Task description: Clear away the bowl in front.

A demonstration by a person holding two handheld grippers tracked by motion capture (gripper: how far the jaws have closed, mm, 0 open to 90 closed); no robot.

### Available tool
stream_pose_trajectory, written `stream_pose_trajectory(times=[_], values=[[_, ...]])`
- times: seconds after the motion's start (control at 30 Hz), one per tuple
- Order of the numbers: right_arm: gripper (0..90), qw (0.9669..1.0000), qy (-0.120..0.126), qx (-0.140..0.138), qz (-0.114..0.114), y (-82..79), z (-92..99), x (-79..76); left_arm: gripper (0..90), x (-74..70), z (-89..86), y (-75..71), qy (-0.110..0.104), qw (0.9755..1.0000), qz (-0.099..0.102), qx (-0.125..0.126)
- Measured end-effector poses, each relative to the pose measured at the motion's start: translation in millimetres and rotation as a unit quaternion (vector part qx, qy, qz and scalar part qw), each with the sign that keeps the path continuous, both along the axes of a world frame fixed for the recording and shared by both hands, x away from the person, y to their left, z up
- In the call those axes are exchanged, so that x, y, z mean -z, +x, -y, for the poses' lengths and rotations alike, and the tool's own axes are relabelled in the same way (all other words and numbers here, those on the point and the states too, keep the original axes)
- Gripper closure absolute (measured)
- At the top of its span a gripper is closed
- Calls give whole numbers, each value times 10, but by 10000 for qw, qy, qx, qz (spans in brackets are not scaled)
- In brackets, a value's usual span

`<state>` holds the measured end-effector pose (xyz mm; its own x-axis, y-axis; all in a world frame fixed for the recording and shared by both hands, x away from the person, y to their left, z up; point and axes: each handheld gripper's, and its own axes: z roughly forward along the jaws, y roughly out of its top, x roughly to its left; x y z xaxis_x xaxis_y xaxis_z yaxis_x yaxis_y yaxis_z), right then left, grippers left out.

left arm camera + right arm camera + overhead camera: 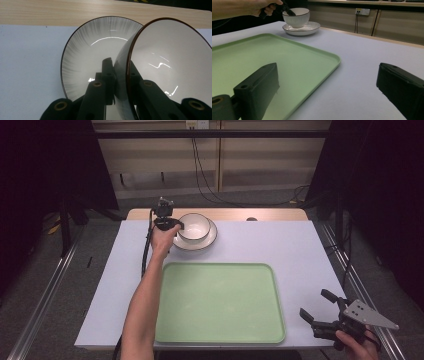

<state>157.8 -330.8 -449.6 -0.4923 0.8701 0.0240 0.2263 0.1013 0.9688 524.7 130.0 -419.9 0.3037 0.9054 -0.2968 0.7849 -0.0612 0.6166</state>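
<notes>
A white bowl (194, 226) with a dark rim sits on a white plate (209, 240) at the far side of the table. My left gripper (179, 225) is shut on the bowl's left rim. In the left gripper view the bowl (172, 62) has one jaw inside and one outside its wall, with the plate (85, 55) below it. The right gripper view shows the bowl (296, 17) and plate (309, 27) far off. My right gripper (316, 305) stands open at the table's near right corner, jaws wide with nothing between them. In its own view the right gripper (329, 87) hovers over the tabletop.
A large light green tray (220, 302) lies on the near middle of the table, its corner (332, 60) just left of my right gripper. The table top (280, 245) is pale grey with a wooden strip along the far edge. Cables hang behind the table.
</notes>
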Motion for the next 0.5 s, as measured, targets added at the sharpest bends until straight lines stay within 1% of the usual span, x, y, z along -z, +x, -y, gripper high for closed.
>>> stream_pose_trajectory(times=[0.1, 0.17, 0.27, 0.3, 0.37, 0.47, 0.5], values=[[36, 10000, -29, 7, 21, -5, 2, -2, 820, -56, -1, -28, -56, 10000, 66, 36], [36, 10000, -6, 19, 14, -6, 3, -1, 820, -89, 0, -43, -62, 9999, 75, 107], [36, 10000, -12, 19, 6, -7, 0, -3, 821, -116, 7, -57, -94, 9998, 120, 118], [36, 10000, -10, 21, 7, -4, -6, -2, 820, -139, 4, -67, -108, 9997, 166, 163], [36, 10000, -8, 7, 16, -4, -7, -3, 820, -148, -2, -71, -131, 9996, 199, 180], [36, 10000, -9, 28, 24, -3, -7, -3, 821, -155, -1, -74, -230, 9994, 195, 182], [36, 10000, -9, 17, 26, -4, -7, -4, 820, -157, 1, -76, -206, 9993, 222, 202]])
